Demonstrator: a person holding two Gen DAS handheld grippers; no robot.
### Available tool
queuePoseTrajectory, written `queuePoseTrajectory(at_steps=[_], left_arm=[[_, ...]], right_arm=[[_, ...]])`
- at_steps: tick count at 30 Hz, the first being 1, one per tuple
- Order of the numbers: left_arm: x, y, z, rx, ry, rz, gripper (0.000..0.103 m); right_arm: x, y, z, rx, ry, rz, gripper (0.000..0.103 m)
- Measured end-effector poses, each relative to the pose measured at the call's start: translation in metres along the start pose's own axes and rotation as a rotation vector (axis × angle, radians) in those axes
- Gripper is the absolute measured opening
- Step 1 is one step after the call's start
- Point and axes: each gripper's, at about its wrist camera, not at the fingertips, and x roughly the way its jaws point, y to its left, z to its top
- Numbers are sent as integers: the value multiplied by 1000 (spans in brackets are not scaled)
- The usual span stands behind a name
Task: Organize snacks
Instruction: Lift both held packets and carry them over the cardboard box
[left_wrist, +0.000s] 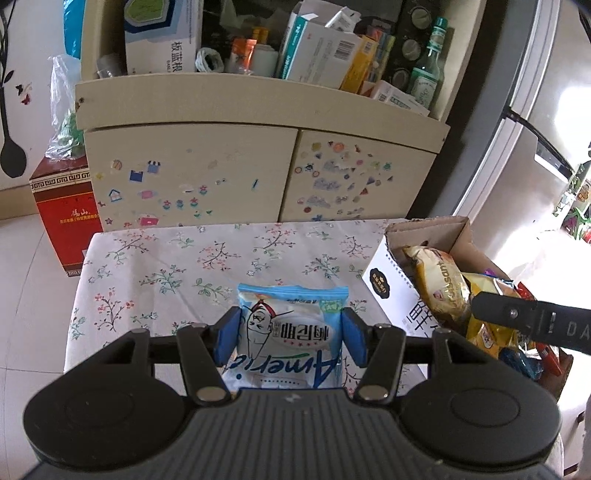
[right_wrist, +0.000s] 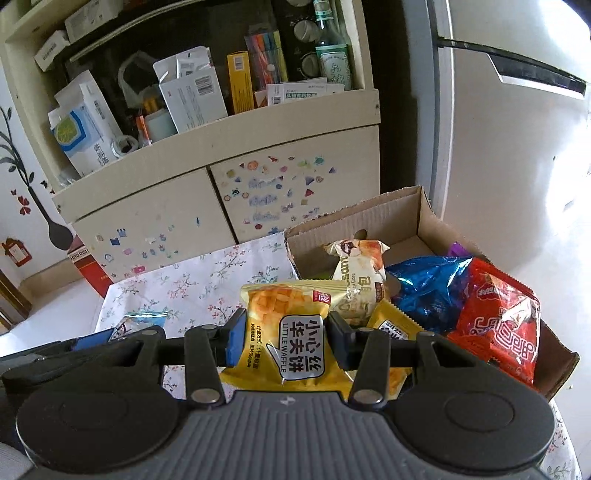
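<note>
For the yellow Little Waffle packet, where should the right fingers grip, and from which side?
Grip the yellow Little Waffle packet across its narrow width at mid-height, coming from its near end along its length. It is flat and puffy, so its two long side edges are open to the right gripper, whose fingers already flank it. The cardboard box stands behind.

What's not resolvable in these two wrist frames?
- Near end of the blue snack packet: left wrist view, hidden under the left gripper body.
- Bottom of the yellow waffle packet: right wrist view, hidden by the right gripper.
- Floor of the cardboard box: both views, covered by snack bags.
- Small print on the shelf boxes: too small to read.
</note>
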Motion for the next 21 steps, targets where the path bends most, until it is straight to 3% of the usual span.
queuePoseTrajectory(at_steps=[11, 21], left_arm=[[-13, -21, 7, 23, -52, -22, 57], [-13, -66, 4, 104, -75, -98, 57]], right_arm=[[-21, -23, 6, 54, -52, 5, 53], [-43, -72, 12, 158, -96, -16, 53]])
